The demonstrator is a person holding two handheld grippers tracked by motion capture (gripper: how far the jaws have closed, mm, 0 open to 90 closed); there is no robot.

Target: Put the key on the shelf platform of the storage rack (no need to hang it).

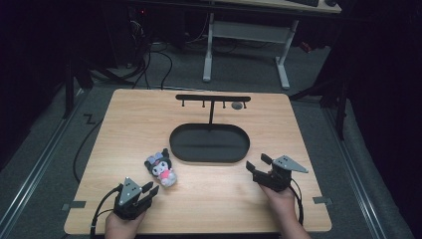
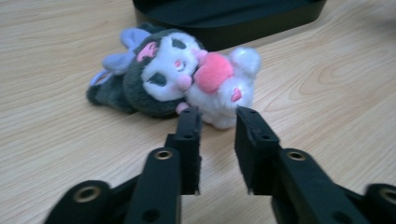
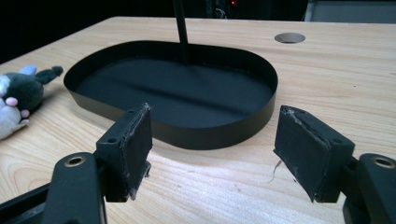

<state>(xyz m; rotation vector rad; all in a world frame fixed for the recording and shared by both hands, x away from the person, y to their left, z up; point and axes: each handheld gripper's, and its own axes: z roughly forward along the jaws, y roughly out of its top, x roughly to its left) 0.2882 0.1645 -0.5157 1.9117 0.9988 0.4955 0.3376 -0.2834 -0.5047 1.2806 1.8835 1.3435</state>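
Black jaws of the left gripper rise closest in the left gripper view, parted a little with nothing between them; their tips sit just short of the plush toy's white body, and whether they touch the fur is hard to tell. No earlier picture backs any motion, so only that narrow gap is told. That plush toy lies on its side on the wooden table, grey-hooded head toward the gripper's left, a pink heart on its chest; its far edge is slightly blurred and lies just in front of the black oval tray. From above, the left hand enters at the bottom edge, cut off at the wrist, gripper aimed toward the toy. Further right, the right gripper points level at the tray's near wall, jaws wide apart and empty. A thin post rises from the tray to a hook bar; its top is cropped in the right gripper view.
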